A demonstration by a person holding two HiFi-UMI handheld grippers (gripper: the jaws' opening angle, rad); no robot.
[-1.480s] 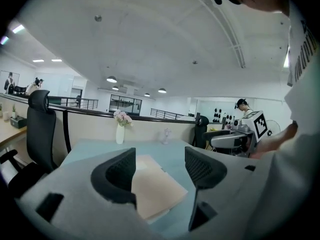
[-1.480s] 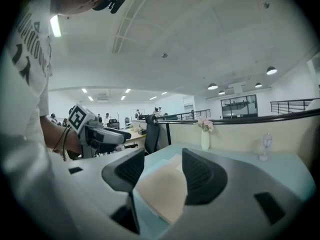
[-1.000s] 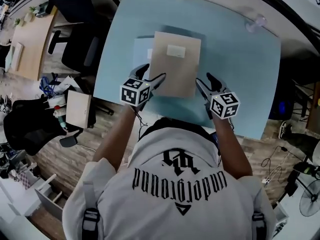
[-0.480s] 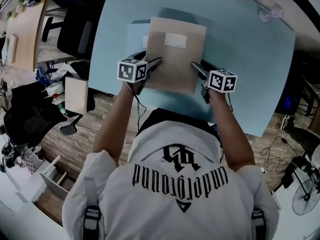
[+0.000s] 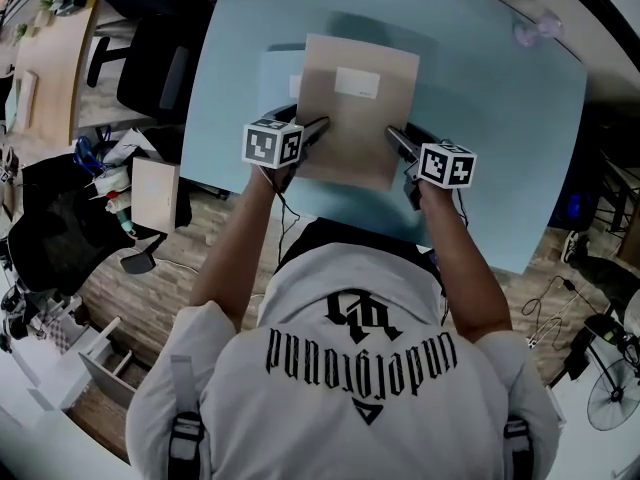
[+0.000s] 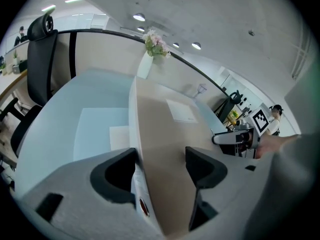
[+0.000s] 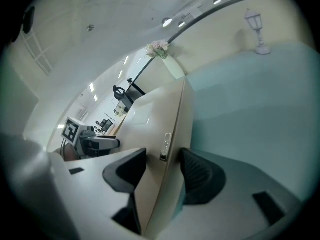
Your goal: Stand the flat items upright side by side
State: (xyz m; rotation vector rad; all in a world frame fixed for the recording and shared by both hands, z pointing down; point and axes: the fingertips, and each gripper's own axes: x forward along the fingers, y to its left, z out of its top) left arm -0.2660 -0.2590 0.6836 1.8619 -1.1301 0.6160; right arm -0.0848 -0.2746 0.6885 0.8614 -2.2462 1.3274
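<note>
Tan card-covered flat book (image 5: 355, 113) lies face up near the middle of the light blue matte table (image 5: 480, 128). It overlaps a pale blue flat book (image 5: 278, 73), which shows from under it toward the table's left side. The left gripper (image 5: 308, 128) straddles the tan book's left edge and the right gripper (image 5: 398, 140) its right edge. Both pairs of jaws have just been closing with that edge between them. In each gripper view the dark pads look to meet the book's upper and lower faces, so I judge both grippers clamped on it.

The step in hand appears to be raising this book off the table to stand it up. To do it well, both sides should rise together so the slab does not twist, tipping about one long edge that stays on the table. I cannot tell whether the lower jaws also catch the pale blue book, and this is worth checking before lifting.

The tan cover looks like smooth, stiff kraft card with a white rectangular label (image 5: 357, 82) toward the table's far side and pale edges along its thickness. Such a surface may slip, so a firm, deep bite should help. The pale blue book looks equally thin and flat.
</note>
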